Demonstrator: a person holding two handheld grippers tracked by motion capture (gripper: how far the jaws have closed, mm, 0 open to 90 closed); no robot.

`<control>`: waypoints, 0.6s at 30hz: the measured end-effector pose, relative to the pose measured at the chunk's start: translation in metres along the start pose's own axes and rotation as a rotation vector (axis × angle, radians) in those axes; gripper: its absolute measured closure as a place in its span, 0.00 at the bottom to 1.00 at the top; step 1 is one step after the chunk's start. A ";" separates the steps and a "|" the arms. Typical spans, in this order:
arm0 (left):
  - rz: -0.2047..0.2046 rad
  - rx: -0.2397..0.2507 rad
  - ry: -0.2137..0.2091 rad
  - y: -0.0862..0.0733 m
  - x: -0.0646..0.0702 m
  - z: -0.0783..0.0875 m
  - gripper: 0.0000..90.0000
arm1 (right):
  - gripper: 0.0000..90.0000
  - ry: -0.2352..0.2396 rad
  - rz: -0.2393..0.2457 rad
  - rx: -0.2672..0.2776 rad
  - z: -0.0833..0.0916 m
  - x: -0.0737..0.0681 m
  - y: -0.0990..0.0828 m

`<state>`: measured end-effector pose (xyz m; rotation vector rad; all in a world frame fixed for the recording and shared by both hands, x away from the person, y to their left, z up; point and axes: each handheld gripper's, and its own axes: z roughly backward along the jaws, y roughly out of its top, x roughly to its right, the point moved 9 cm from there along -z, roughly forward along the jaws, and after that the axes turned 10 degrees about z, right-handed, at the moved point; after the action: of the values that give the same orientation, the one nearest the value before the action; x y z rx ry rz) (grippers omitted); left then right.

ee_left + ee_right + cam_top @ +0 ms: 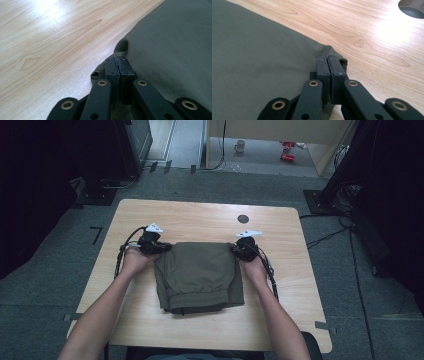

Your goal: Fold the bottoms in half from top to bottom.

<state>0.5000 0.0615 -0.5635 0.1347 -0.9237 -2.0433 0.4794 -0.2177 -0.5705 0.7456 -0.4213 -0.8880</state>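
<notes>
Olive cloth (199, 275), folded into a squarish pad, lies flat on the desk (150, 320) between the two grippers. The left gripper (119, 65) has its jaws pressed together on the cloth's far left corner: in the left gripper view a small pucker of fabric bunches just ahead of and beside the jaw tips, with the broad smooth panel spreading off to the jaws' right and bare wood to their left. The right gripper (329, 65) mirrors this, jaws closed tight on the far right corner, the fabric lying to the jaws' left and the wood, with a round hole (412, 8) well ahead, to their right.

The step in hand looks like the next fold, carrying the far edge over toward the near waistband edge. To do it well, both corners should rise together and level, so the edge between the jaws stays taut and straight rather than sagging in the middle. Each pinch seems to catch only a little fabric near the jaw tips, and I cannot tell whether it takes all the folded layers; a slow lift would show whether a lower layer slips out. The hands (134, 261) should keep the same spacing, then lay the edge down square with the near edge before the jaws let go.
</notes>
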 end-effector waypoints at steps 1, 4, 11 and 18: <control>0.011 0.004 0.000 0.000 -0.001 0.001 1.00 | 0.99 0.000 -0.001 -0.004 0.001 0.000 0.000; 0.041 0.018 -0.010 -0.001 -0.003 0.003 1.00 | 1.00 0.008 -0.005 -0.012 0.003 0.002 -0.002; 0.084 0.049 -0.024 0.003 -0.001 0.009 0.95 | 0.96 0.001 -0.017 -0.007 0.007 0.004 -0.004; 0.068 0.102 -0.034 0.012 0.000 0.033 0.79 | 0.76 0.050 -0.025 0.053 0.022 0.006 0.002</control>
<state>0.4945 0.0757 -0.5316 0.1229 -1.0405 -1.9417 0.4705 -0.2304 -0.5542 0.8215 -0.3932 -0.8824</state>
